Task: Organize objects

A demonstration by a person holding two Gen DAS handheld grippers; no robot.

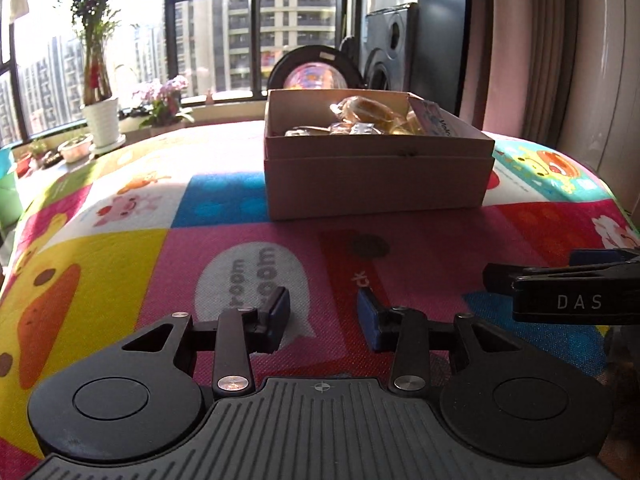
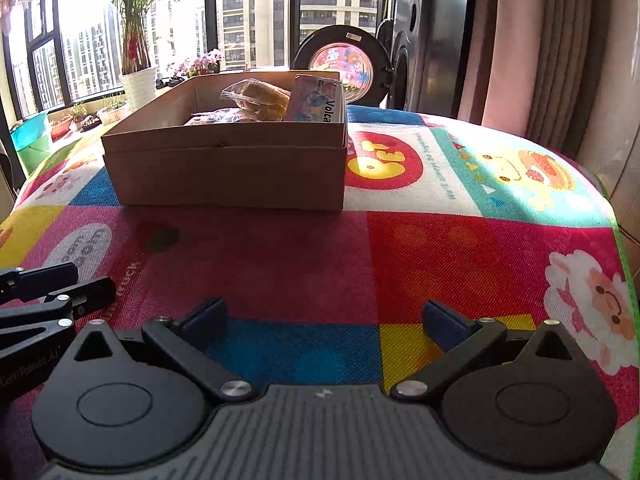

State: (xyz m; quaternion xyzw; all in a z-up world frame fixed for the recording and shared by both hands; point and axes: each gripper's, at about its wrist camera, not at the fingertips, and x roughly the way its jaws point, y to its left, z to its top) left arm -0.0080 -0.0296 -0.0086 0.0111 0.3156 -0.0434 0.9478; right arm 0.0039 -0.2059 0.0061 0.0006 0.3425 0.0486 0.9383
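Strong daylight from the windows, fisheye bend in both views

Sun through the windows (image 1: pixel 224 20) blows out the far mat (image 1: pixel 160 152) and glares on the box (image 2: pixel 224 160); the near mat lies in shadow, and edges curve and darken.

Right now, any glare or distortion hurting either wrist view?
Left wrist: window blown out, glare washes the mat left of the box. Right wrist: window overexposed, box front shadowed. Both: fisheye bends the mat edges.
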